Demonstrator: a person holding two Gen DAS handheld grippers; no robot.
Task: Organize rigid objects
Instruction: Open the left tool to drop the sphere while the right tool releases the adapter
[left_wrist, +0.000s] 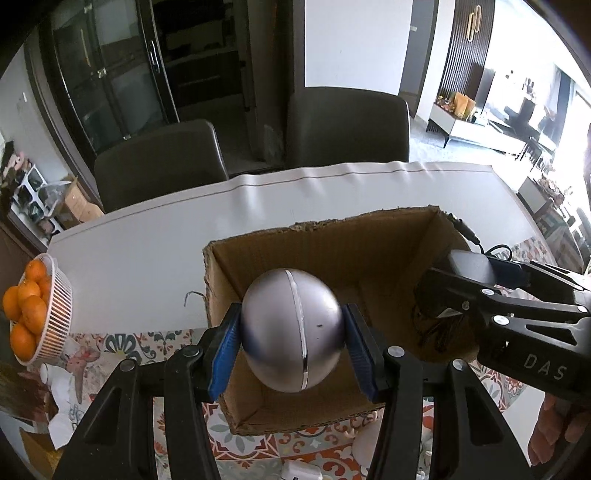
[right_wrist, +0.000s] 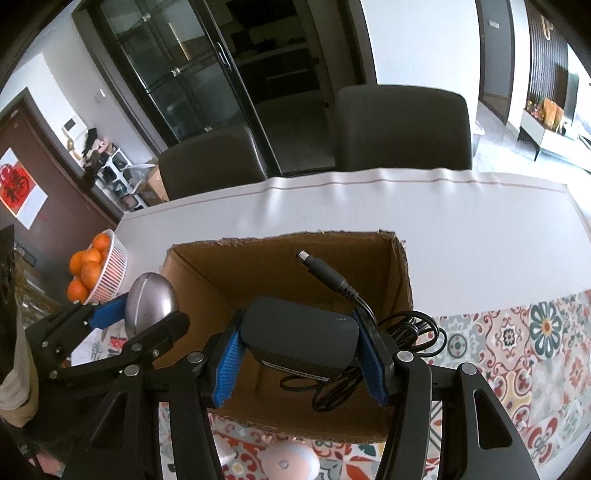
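My left gripper is shut on a silver egg-shaped object with a seam line, held above the open cardboard box. My right gripper is shut on a black power adapter, also over the box. The adapter's cable hangs in loops and its plug sticks up. In the left wrist view the right gripper with the adapter is at the box's right side. The right wrist view has the left gripper and egg at the box's left corner.
A white basket of oranges stands left of the box at the table's edge. Two dark chairs stand behind the white-covered far side of the table. A pale round object lies on the patterned cloth in front of the box.
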